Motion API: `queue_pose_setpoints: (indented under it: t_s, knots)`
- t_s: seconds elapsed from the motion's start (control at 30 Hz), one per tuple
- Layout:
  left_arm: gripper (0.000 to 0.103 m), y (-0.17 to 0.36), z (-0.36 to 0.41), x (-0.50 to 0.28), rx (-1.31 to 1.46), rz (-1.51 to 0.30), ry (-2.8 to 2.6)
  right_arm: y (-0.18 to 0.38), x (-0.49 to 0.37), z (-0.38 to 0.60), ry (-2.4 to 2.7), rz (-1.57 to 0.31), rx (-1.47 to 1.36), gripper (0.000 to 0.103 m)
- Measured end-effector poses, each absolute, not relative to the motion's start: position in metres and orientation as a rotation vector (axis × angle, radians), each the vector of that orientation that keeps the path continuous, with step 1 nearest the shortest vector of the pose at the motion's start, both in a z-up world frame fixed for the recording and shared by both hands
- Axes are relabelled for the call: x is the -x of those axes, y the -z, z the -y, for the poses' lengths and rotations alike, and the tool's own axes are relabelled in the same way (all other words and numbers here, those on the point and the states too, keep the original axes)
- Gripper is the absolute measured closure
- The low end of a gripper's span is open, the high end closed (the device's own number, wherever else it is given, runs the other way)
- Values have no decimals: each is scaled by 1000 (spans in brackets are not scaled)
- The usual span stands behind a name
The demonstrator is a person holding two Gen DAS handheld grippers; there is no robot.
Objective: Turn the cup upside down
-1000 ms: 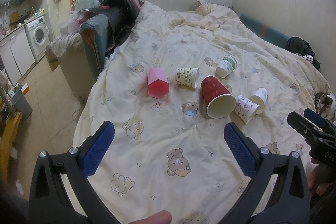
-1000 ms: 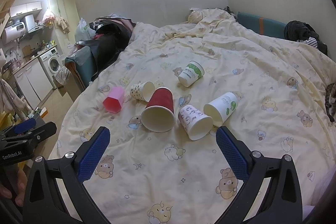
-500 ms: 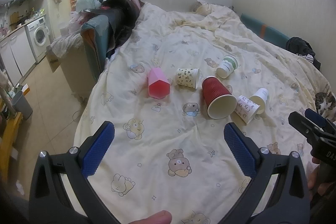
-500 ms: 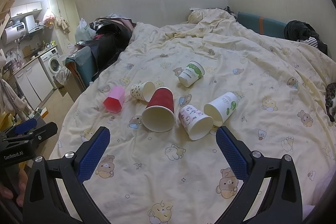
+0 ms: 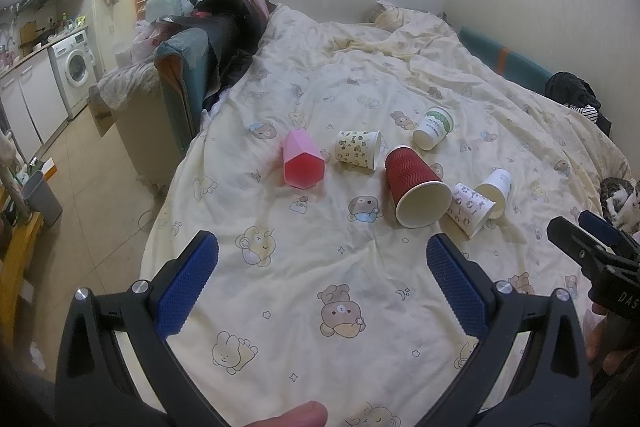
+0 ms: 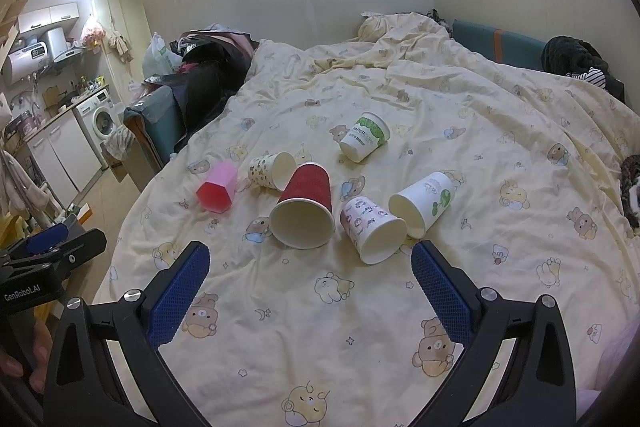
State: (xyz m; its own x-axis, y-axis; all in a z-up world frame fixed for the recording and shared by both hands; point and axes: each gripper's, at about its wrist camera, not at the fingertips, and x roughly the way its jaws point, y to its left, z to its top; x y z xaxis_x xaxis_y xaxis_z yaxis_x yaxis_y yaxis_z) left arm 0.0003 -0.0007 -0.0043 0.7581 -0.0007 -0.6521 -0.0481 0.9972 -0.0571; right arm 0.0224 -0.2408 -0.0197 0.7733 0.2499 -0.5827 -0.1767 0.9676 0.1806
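Left gripper: jaws spread wide, holding nothing; body read "GenRobot.AI" in the right view. Right gripper: likewise spread and empty; lettering "DAS" partly readable in the left view. Both hovered over a bear-print bedsheet.

Six cups, all lying on their sides on the sheet ahead:
- one pink faceted cup
- one bear-patterned cup
- one red ribbed cup
- one pink-printed cup, touching the red
- one white leaf-marked cup
- one green-banded cup, marked "PAPER CUPS", farthest.
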Motion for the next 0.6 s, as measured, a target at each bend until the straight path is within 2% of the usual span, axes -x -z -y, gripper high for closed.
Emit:
queue_pose_setpoints:
  t_s: [0.6]
  knots:
    - [0,-7,-5,-11,85,-746,-7,21,-27,242,-250,-681,-155,0]
